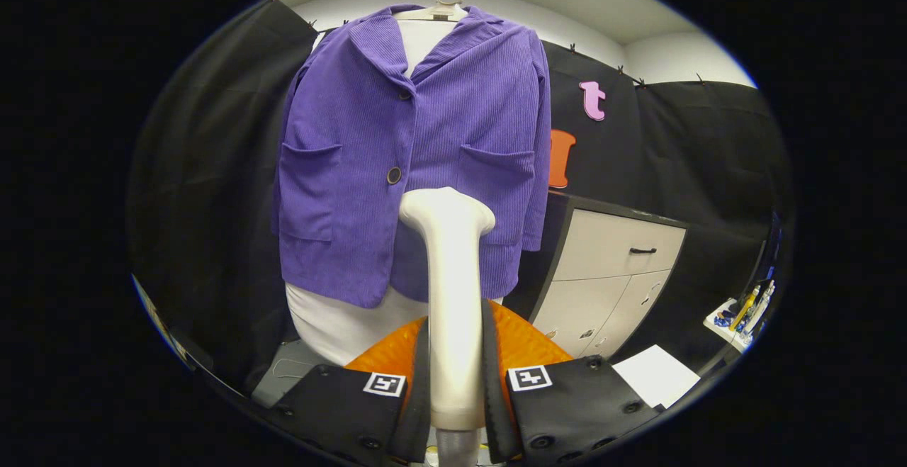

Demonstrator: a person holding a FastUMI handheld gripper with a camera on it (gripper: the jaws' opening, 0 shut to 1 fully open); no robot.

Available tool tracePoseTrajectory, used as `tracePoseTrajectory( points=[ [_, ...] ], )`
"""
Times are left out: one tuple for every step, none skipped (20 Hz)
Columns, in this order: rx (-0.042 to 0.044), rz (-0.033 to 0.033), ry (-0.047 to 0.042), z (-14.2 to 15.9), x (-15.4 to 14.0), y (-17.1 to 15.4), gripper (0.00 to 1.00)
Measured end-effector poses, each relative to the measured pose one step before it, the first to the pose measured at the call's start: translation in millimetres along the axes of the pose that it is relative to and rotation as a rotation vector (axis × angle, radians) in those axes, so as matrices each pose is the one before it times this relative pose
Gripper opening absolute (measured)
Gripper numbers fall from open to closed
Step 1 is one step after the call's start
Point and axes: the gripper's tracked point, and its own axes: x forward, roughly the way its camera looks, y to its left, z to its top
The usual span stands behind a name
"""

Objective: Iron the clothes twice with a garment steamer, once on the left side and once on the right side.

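Black cloth lines the booth behind everything we see, with a pale wall and ceiling above it. A cabinet [609, 276] with light doors and a dark handle stands beyond our fingers on the right, and further right a small shelf carries some bottles [751, 307]. A white sheet of paper [655, 375] lies just beside our right finger.

Ahead of us a purple corduroy jacket [411, 148] hangs on a hanger [439, 10] over a white dress form [340, 325]. It is buttoned at the front, with a patch pocket on each side, and its hem ends above the white lower part of the form.

Our gripper [453, 382] is clenched on the garment steamer [450, 297]: both fingers [418, 382] press against its pale upright handle, one on each side. The steamer's neck rises between the fingers and ends in a rounded head, which we see in front of the jacket's lower middle, just below the lower button. We cannot tell whether the head touches the cloth. An orange surface [524, 343] shows behind the fingers on both sides of the handle.
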Motion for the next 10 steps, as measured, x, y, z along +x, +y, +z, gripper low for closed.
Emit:
tracePoseTrajectory(
  points=[
    [0.01577, 0.00325, -0.01405, 11.27, -1.29, -0.13, 0.4],
    [0.01485, -0.00129, -0.01467, 11.37, -2.84, -2.21, 0.4],
    [0.01394, -0.00285, -0.02426, 14.4, -1.88, -1.8, 0.4],
    [0.00798, -0.00356, -0.02546, 14.48, -0.01, -1.43, 0.4],
    [0.00806, -0.00253, -0.03126, 17.27, -1.05, -0.96, 0.39],
    [0.00231, 0.00165, -0.03072, 17.12, 0.21, 0.29, 0.39],
    [-0.00273, 0.00286, -0.03177, 16.45, -0.9, 0.8, 0.39],
    [-0.00506, 0.00458, -0.02774, 16.63, -1.08, 0.9, 0.39],
    [-0.00503, 0.0084, -0.02286, 16.01, 1.03, 2.96, 0.39],
    [0.00268, 0.01015, -0.01814, 15.0, 1.89, 3.82, 0.39]
  ],
)
